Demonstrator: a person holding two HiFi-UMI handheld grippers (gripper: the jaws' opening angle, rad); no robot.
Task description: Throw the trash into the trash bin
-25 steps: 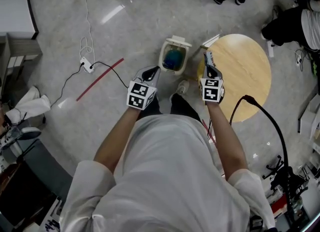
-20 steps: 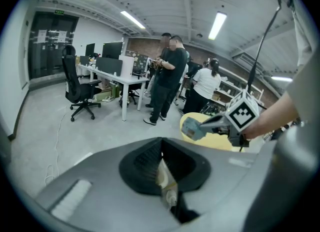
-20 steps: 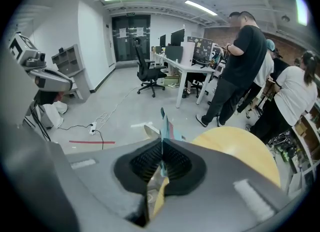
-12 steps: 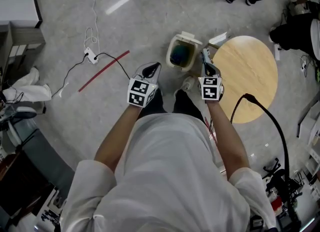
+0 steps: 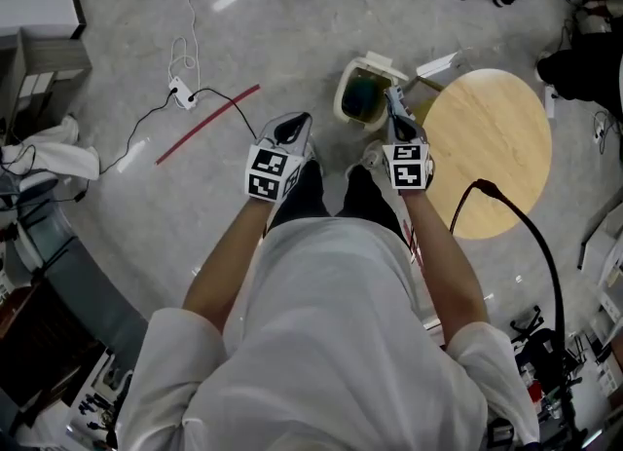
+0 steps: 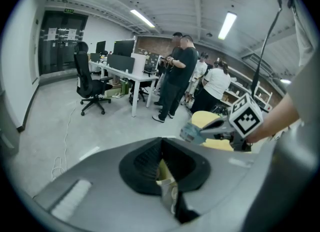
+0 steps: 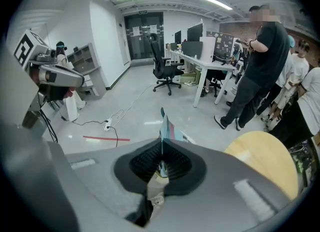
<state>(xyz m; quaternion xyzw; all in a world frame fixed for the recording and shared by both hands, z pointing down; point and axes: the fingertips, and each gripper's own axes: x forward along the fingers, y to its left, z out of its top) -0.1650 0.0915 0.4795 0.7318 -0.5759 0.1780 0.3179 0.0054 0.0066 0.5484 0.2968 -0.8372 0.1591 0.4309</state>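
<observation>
Down on the grey floor (image 5: 292, 30), just left of the round wooden bench (image 5: 492, 157): an open cream trash bin (image 5: 340, 100), blue-green inside. Right tool (image 7: 162, 146) pressed together on a thin, flat teal-and-pink wrapper (image 7: 168, 127), most of it sticking out past the tips. Seen from the head view, those tips over the bin's right rim, height above it impossible to tell. Left tool (image 6: 162, 148) squeezed closed with nothing pinched, held out to the left of the bin and clear of it. Farther left on the floor, a red tape strip (image 5: 207, 124) and a white power strip (image 5: 182, 94).
</observation>
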